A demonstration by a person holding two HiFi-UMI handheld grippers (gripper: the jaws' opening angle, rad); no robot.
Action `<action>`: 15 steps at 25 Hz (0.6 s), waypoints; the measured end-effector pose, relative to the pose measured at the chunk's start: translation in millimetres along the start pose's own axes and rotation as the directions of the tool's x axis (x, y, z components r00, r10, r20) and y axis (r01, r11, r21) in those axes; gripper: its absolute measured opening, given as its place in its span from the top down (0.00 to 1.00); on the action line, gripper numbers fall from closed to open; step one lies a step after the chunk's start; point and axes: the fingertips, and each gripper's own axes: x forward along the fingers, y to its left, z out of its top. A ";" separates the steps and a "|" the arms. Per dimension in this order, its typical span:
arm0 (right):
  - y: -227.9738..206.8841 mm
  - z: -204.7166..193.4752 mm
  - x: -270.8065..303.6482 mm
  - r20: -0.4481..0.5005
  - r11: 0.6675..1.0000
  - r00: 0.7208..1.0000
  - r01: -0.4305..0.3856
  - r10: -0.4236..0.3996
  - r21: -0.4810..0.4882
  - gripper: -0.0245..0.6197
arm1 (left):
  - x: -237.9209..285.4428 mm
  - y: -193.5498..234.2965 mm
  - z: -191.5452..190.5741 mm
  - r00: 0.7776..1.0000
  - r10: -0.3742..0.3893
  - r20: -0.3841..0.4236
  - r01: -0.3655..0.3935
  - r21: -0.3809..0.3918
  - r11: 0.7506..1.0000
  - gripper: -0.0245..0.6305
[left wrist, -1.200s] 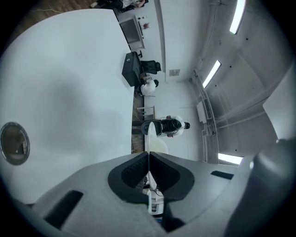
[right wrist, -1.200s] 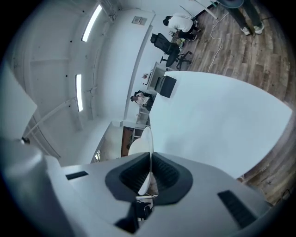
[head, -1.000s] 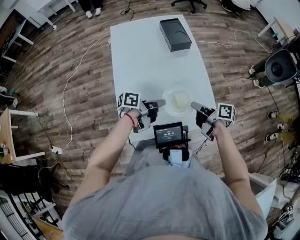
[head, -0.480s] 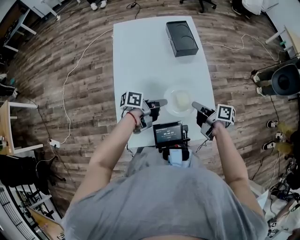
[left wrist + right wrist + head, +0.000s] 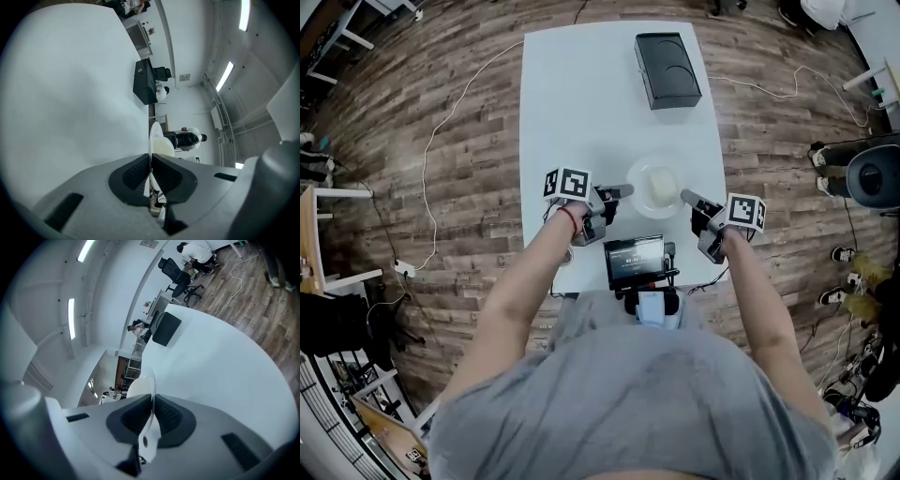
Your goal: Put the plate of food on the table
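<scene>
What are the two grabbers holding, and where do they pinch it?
The clear plate of food: the left gripper pinches its left rim, the right gripper its right rim.

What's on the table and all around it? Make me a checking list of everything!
Surface: white table.
Job's things: plate with pale food, over the table's near end; cannot tell if it is resting.
Clutter: black box at the far end.
Grippers: left gripper and right gripper each shut on the plate's rim, on opposite sides.
Cables: white cable on the floor, left of the table.
Surroundings: wood floor; shoes at right.
</scene>
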 end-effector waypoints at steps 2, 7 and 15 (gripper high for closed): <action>-6.4 2.6 4.4 -0.004 1.000 1.000 -0.008 0.008 -0.020 0.90 | 3.4 8.1 1.5 1.000 0.014 0.007 -0.014 0.000 1.000 0.92; -24.3 10.5 13.3 -0.021 0.999 1.000 -0.017 0.016 -0.029 0.90 | 14.8 22.6 8.4 0.999 0.034 0.030 -0.034 -0.001 0.999 0.92; -54.9 14.3 26.6 -0.049 1.000 0.998 0.024 -0.024 0.010 0.90 | 28.9 41.6 17.0 0.997 0.077 0.026 -0.077 -0.004 0.997 0.92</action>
